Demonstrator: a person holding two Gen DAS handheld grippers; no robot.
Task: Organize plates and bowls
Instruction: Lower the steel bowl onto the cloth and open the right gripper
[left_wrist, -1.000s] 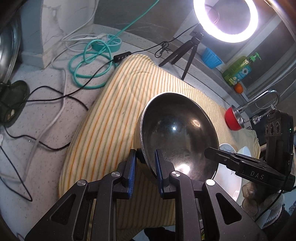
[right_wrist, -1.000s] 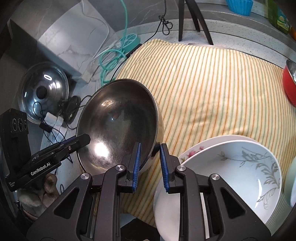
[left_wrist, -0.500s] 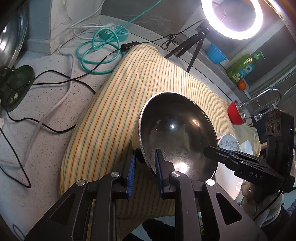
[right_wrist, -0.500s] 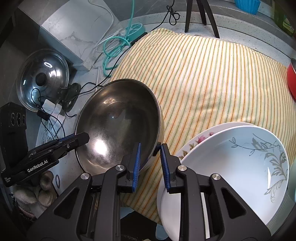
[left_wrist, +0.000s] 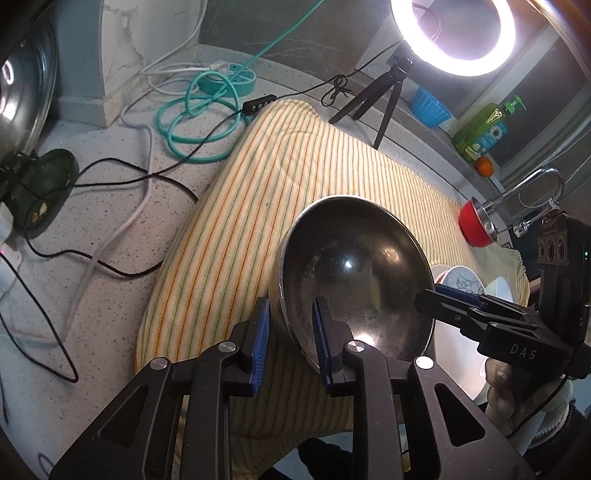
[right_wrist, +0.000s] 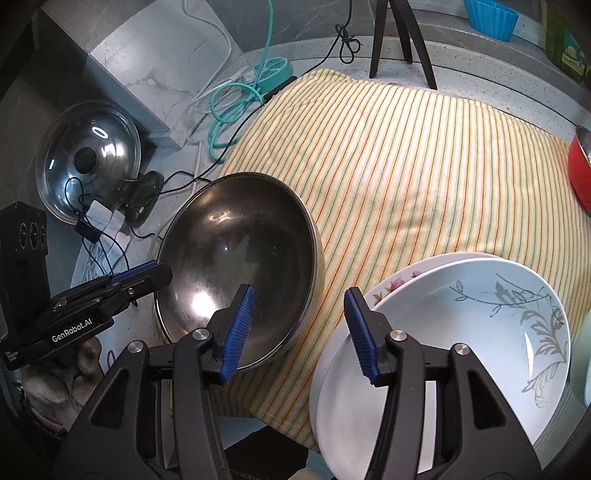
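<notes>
The steel bowl (right_wrist: 240, 266) rests on the striped cloth (right_wrist: 424, 166). The right gripper (right_wrist: 299, 332) has just been opening, fingers wide and apart from the rim. The left gripper (left_wrist: 290, 343) has narrow fingers astride the rim, barely loosened.

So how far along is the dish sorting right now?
Done: steel bowl set down on the striped cloth. In hand: right gripper has just been opening off its rim; left gripper straddles the rim, loosening. Left: white plates and red bowl.

The left gripper (left_wrist: 290, 338) pointed steeply down, jaws narrowly apart and just widening, straddling a rim. At its 3 o'clock, the right gripper (right_wrist: 299, 332) had just opened wide, pads gripping nothing.
</notes>
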